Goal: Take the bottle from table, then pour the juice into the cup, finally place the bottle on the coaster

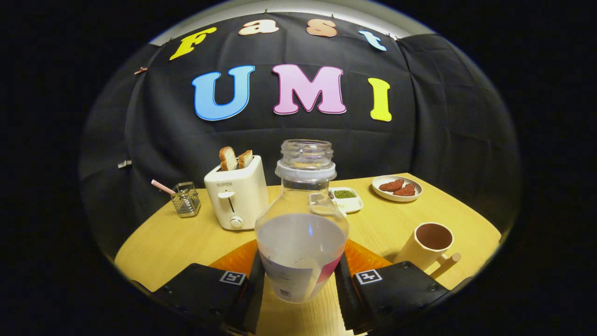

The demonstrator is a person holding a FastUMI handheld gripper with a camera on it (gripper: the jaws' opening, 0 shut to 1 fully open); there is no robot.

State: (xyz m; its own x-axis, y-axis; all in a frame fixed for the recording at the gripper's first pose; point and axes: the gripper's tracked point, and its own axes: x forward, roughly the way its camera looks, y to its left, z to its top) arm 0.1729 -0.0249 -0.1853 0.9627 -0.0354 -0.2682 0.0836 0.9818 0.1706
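- Holding the bottle [302, 219] between my tongs [301, 275], I see both fingers [254, 280] pressed against its lower body, one on each side at the label band; I read the tongs as pinching the bottle.
- Whether its base rests on the desk [168, 242] or sits just above it, I cannot tell; the bottom appears to float over the wood between the fingers.
- It is clear, with a wide open mouth and no cap, and a pale cloudy juice fills the lower half, so I judge it moderately heavy with its weight low.
- The wall looks like thin plastic or glass, which I cannot tell; either way it is smooth and rounded, so it could slip or turn in the pinch.
- A grip at the widest part, across the label, seems soundest to me; the neck is narrower and farther from the weight.
- With no cap, any early tilt would slosh liquid toward the mouth, so I would keep it upright until over the cup.
- The cup [429, 245] stands to the right of the tongs, just ahead, handle toward me.
- An orange coaster [233, 259] lies under and behind the bottle, showing at both fingers.
- Beyond stand a toaster [237, 193] and a plate [397, 188].
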